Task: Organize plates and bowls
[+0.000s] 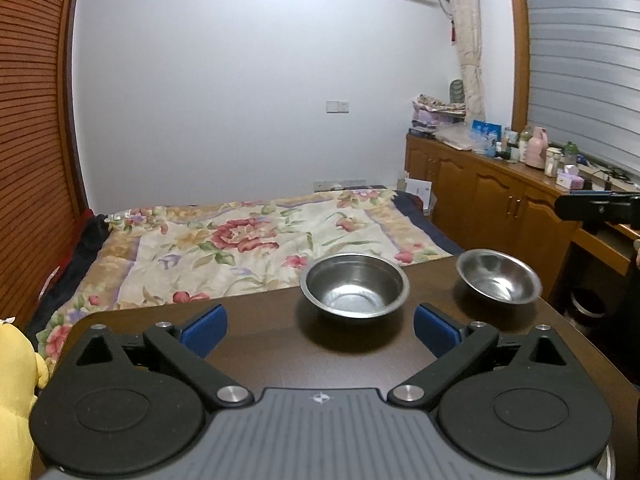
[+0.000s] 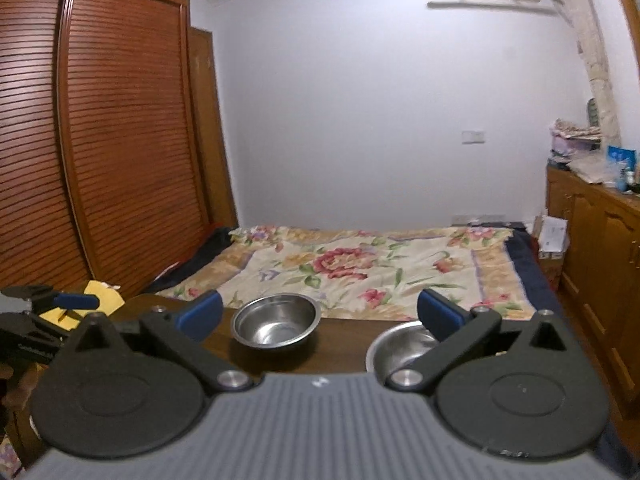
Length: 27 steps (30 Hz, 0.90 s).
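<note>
Ahead of the fingers, two steel bowls, the deeper bowl (image 1: 354, 287) and the shallower bowl (image 1: 498, 276), are gleaming glossy on the dark, smooth wooden table (image 1: 260, 344). Beyond them a floral cloth bedspread (image 1: 248, 248) is lying matt. The gripper pads (image 1: 204, 330) are looking like blue matt rubber.

my left camera sits just behind my left claw (image 1: 320, 320), low over the dark table (image 1: 260, 340), tilted down a little toward the bed (image 1: 248, 240), close to the deep bowl (image 1: 354, 286) and the shallow bowl (image 1: 498, 276) to its right. my right camera rides behind my right claw (image 2: 320, 312), facing the same way, with that shallow bowl partly hidden under one finger. both views share the table, both bowls, the bed and the far wall (image 1: 240, 100).
</note>
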Tool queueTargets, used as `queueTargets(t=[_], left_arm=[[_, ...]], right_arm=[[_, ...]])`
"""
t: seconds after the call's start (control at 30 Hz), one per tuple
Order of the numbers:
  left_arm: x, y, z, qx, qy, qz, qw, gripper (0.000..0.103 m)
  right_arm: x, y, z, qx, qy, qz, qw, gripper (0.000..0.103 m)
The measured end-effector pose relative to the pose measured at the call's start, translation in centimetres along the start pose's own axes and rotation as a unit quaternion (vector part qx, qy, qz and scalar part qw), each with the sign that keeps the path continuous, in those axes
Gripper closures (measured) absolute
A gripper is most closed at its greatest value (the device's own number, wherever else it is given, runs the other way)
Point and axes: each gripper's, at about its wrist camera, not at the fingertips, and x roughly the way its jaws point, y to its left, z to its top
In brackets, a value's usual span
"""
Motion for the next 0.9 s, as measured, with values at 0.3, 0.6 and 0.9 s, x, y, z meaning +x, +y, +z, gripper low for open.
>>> queueTargets(t=[0.3, 0.6, 0.9], left_arm=[[6.1, 1.5, 1.9, -0.008, 0.026, 0.004, 0.9996, 0.002], [12.5, 1.9, 1.8, -0.020, 0.067, -0.020, 0.9974, 0.017], [15.6, 2.0, 1.6, -0.038, 0.100, -0.035, 0.9937, 0.034]], right_arm=[[7.4, 0.0, 0.8, -0.026, 0.060, 0.050, 0.997, 0.003], [15.0, 0.0, -0.9, -0.006, 0.148, 0.079, 0.986, 0.029], [17.6, 0.0, -2.0, 0.019, 0.200, 0.079, 0.976, 0.043]])
